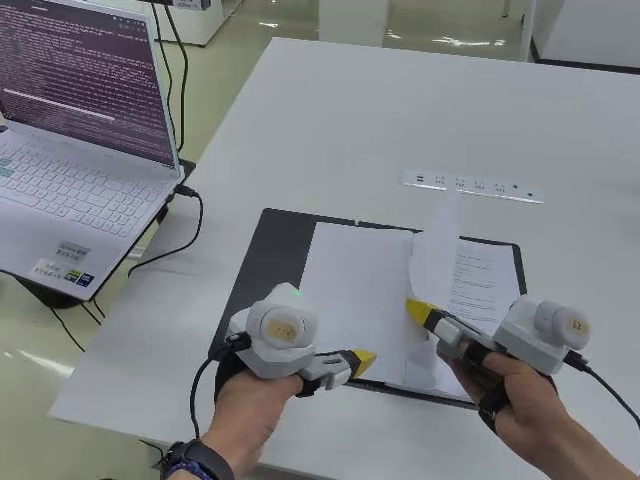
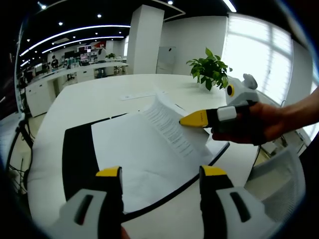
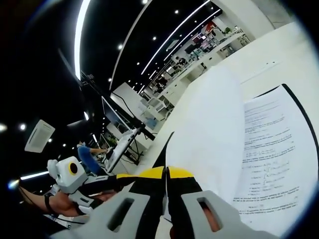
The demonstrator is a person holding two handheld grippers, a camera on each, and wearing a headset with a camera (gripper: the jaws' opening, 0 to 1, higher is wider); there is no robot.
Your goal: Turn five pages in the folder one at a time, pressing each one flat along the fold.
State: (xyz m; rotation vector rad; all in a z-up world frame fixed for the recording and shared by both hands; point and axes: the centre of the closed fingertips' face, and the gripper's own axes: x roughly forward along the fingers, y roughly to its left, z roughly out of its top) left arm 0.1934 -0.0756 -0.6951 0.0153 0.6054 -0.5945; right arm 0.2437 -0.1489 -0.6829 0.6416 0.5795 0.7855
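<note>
Folder point(image 1: 262, 270) is lying open and flat on the white table point(image 1: 400, 110), near the front edge, black cover showing down its left side. Starting at the far left, there's an open laptop point(image 1: 70, 150) with text on its screen, sitting off that side of the table, and a black cable point(image 1: 175, 240) loops from it past the table's corner. Next over is the left gripper point(image 1: 355, 365), held in a hand with a dark watch point(image 1: 195, 460) on the wrist. Its yellow-tipped jaws are spread wide with nothing between them. From its own view they point across the near edge of the folder, and I honestly can't tell if they touch the paper or hang just above it. Under and beyond those jaws is a blank sheet point(image 1: 355, 290) covering the left half of the folder. Then in the middle you get the lifted page point(image 1: 435, 250), curling up off the stack and standing nearly upright over the fold. The right gripper point(image 1: 420, 312) has it: jaws pressed together on the lower edge of that page, tips pointing left toward the other gripper. To the right of that a printed page point(image 1: 485, 285) lies flat on the folder's right half, lines of text visible but too small to read. Behind the folder, a bit further back on the table, sits a white power strip point(image 1: 472, 186). In the left gripper view there's also a green plant point(image 2: 212, 69) past the far side of the table.
</note>
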